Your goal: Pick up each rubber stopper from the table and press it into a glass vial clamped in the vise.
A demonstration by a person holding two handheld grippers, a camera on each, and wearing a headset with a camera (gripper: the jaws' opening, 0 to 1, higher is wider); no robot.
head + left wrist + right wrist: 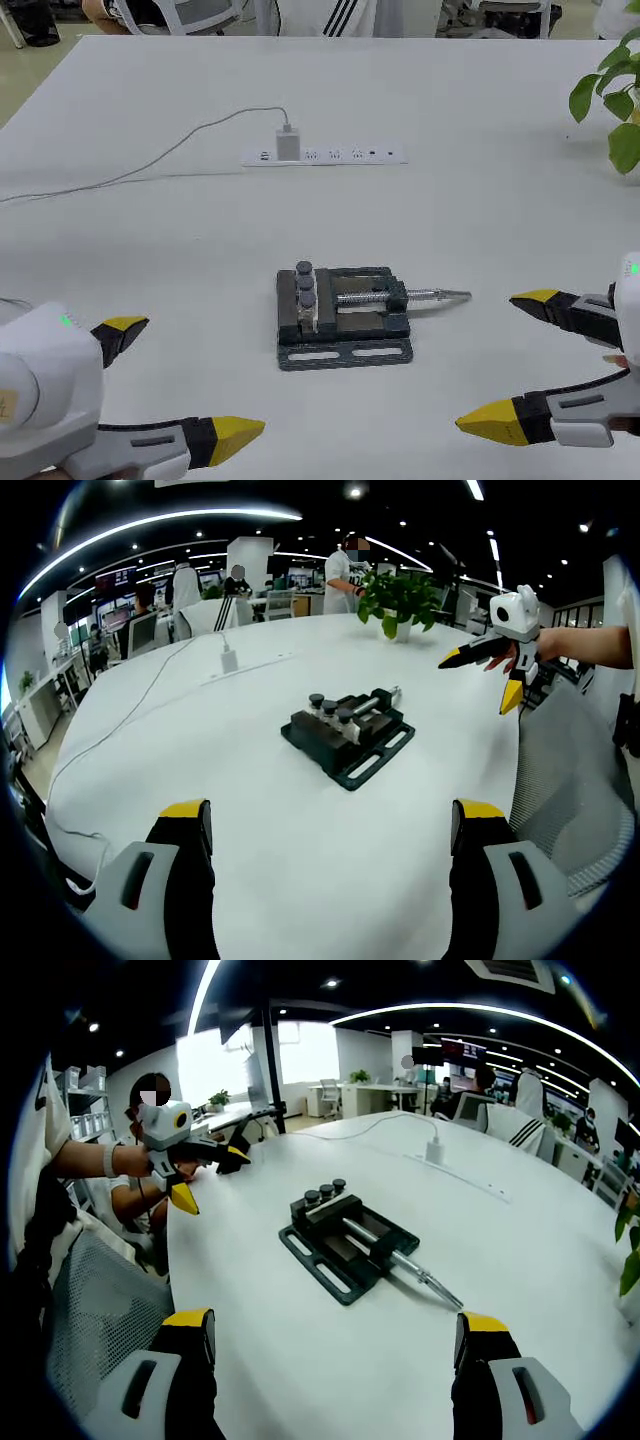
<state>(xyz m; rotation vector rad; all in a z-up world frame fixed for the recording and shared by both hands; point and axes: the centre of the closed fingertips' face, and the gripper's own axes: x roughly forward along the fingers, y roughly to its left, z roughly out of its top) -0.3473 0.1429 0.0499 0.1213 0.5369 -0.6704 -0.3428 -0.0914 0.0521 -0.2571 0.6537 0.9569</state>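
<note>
Nearest, at the lower left of the head view: left gripper [205,373], held low over the white table [480,210], jaws spread wide and empty, yellow tips aimed toward the middle of the frame. Mirrored at the lower right by the right gripper [485,360], likewise gaping and gripping nothing. In the upper right of the left gripper view, right hand [518,658] wrapped round its tool, forearm stretched in from the frame's edge. In the upper left of the right gripper view, left hand [160,1165] doing the same.

Farther in, at mid-frame, between both tools and well apart from them: black vise [350,325], screw pointing right. Clamped at its left end, a row of glass vials [308,318], each capped by a dark rubber stopper [304,268].

Beyond, a white power strip [340,156] with a charger [288,146] plugged in, cable [150,167] trailing to the left edge. Leaves of a plant [612,100] at the upper right.
</note>
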